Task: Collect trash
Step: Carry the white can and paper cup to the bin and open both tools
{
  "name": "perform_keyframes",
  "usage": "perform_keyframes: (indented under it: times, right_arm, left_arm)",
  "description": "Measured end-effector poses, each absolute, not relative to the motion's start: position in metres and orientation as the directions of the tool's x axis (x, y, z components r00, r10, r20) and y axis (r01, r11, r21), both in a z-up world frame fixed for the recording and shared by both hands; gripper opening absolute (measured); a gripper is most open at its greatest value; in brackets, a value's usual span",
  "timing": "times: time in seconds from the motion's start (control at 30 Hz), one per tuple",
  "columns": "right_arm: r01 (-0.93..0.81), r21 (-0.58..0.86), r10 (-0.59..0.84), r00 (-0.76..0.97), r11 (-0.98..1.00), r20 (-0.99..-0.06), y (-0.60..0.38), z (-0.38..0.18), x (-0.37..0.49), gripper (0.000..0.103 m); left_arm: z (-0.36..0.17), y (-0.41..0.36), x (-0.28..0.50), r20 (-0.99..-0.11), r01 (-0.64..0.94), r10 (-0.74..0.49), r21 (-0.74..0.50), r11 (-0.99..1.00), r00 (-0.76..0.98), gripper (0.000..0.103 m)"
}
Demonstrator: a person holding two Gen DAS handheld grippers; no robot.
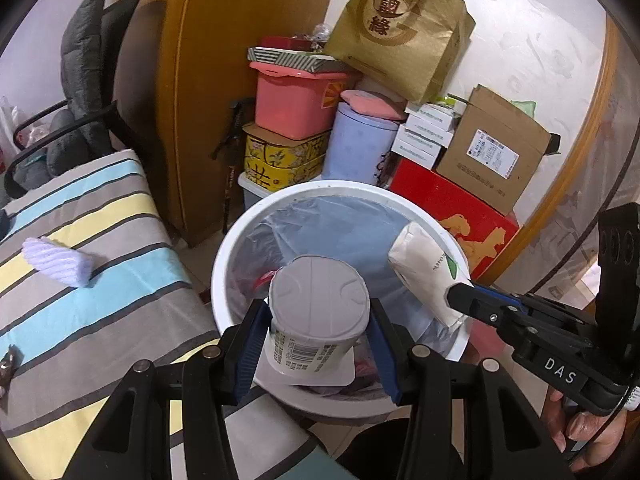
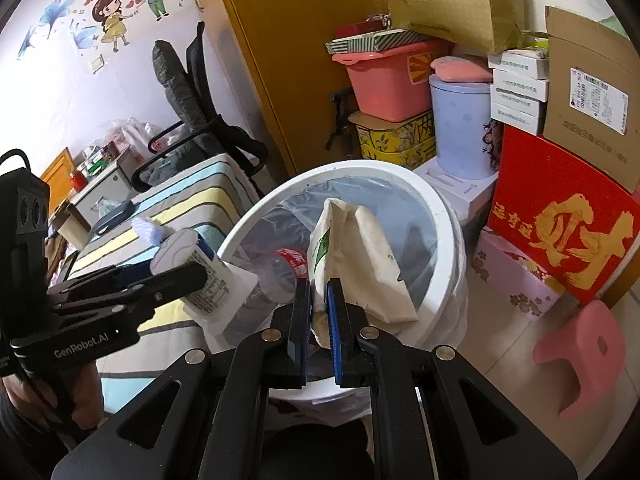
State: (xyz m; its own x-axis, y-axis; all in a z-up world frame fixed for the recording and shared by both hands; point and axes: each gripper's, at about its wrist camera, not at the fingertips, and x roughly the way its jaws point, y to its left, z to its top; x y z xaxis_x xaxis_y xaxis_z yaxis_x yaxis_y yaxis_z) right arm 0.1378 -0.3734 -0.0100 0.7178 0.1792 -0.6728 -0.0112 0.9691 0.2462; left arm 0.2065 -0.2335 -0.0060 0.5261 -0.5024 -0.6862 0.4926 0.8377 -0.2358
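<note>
I see a bed [image 1: 80, 240] with a striped cover on the left, and stacked boxes [image 1: 492, 148] and tubs against the wall behind. Between them, right in front of me, stands a white bin [image 1: 240, 240] lined with a clear bag; a crushed bottle [image 2: 290, 264] with a red label lies inside it. My right tool [image 2: 319, 296] is clamped tight on the edge of an empty cream paper pack [image 2: 360, 256], which hangs tilted over the right side of the bin's mouth. My left tool [image 1: 318, 330] grips a white yogurt cup [image 1: 316, 312] by its sides, bottom facing the left camera, held over the bin's near left rim. The two items are near each other but apart. A small lilac cloth [image 1: 60, 262] lies on the bed, well left of the bin.
</note>
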Motion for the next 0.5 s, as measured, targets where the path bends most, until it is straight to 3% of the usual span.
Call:
perform_keyframes:
  times: [0.5]
  right_arm:
    - [0.013, 0.254, 0.168, 0.72, 0.967, -0.674, -0.3808, -0.0113, 0.1397, 0.017]
  left_arm:
    - [-0.0086, -0.2412, 0.213, -0.672, 0.499, -0.516, -0.243, 0.832, 0.532, 0.054]
